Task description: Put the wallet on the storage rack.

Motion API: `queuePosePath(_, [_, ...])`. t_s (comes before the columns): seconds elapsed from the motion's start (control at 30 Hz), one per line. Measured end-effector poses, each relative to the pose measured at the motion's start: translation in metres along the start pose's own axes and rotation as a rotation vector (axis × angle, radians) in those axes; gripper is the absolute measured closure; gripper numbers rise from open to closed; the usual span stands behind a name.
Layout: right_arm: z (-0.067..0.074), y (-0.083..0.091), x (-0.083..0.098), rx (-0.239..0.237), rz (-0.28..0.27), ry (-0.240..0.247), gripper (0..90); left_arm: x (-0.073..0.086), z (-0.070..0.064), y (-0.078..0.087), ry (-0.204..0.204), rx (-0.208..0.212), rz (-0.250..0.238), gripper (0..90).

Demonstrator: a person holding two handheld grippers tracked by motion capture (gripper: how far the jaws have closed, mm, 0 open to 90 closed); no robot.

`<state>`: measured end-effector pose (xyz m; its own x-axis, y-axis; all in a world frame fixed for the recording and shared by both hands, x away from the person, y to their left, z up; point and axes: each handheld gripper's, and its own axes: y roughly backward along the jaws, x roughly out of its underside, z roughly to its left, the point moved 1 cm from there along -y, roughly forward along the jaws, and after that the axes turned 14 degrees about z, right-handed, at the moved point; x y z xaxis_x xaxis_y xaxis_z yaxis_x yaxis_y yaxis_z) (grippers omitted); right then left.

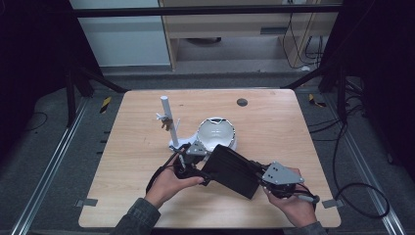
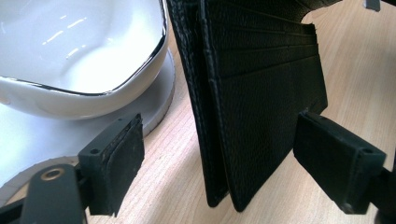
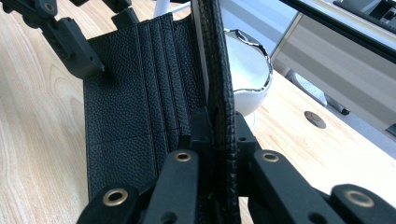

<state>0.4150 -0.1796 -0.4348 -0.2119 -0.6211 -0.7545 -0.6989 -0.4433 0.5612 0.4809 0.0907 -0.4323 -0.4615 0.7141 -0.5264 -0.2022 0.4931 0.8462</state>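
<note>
An open black leather wallet (image 1: pixel 232 169) with card slots is held up off the wooden table (image 1: pixel 274 127), in front of a white bowl (image 1: pixel 217 133). My right gripper (image 1: pixel 257 176) is shut on the wallet's right end; in the right gripper view its jaws (image 3: pixel 219 126) clamp the wallet's spine edge (image 3: pixel 219 70). My left gripper (image 1: pixel 205 171) is open at the wallet's left end. In the left gripper view the wallet (image 2: pixel 261 116) hangs between the wide-set jaws (image 2: pixel 219 154); the left pad (image 2: pixel 116 158) stands well apart from it, and the right pad (image 2: pixel 327 154) is near the card-slot flap.
The bowl (image 2: pixel 70 56) has a silver rim and sits on a white base (image 2: pixel 28 140). A white upright post (image 1: pixel 166 115) with small hooks rises left of it. A dark round grommet (image 1: pixel 242 102) lies at the table's far side. The front edge is close under both hands.
</note>
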Motion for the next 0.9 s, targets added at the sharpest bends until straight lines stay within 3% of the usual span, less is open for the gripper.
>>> queuePosePath(0.33, [0.001, 0.001, -0.003, -0.009, -0.021, 0.008, 84.3, -0.002, 0.002, -0.003, 0.001, 0.010, 0.005, 20.8])
queuePosePath(0.43, [0.002, 0.001, -0.003, -0.010, -0.026, 0.008, 84.3, -0.006, 0.005, -0.004, -0.002, 0.040, 0.005, 26.9])
queuePosePath(0.57, [0.003, 0.001, -0.004, -0.014, -0.034, 0.014, 84.2, -0.012, 0.002, -0.003, -0.033, 0.079, 0.016, 44.8])
queuePosePath(0.67, [0.004, 0.000, -0.003, -0.022, -0.033, 0.017, 83.9, -0.015, 0.000, -0.001, -0.035, 0.081, 0.033, 58.3])
queuePosePath(0.7, [0.004, -0.001, -0.003, -0.029, -0.033, 0.015, 83.6, -0.016, 0.000, 0.002, -0.016, 0.107, 0.028, 62.6])
queuePosePath(0.73, [0.004, -0.001, -0.003, -0.029, -0.033, 0.015, 83.6, -0.016, 0.000, 0.002, -0.016, 0.107, 0.028, 67.6])
queuePosePath(0.77, [0.003, -0.001, -0.002, -0.034, -0.029, 0.014, 83.1, -0.016, 0.000, 0.006, -0.006, 0.127, 0.009, 67.6])
queuePosePath(0.83, [0.004, -0.004, 0.002, -0.049, -0.009, 0.009, 78.3, -0.016, -0.001, 0.017, 0.018, 0.162, -0.042, 79.1])
queuePosePath(0.9, [0.004, -0.006, 0.004, -0.064, -0.011, 0.007, 74.2, -0.018, -0.004, 0.023, 0.010, 0.142, -0.038, 79.6])
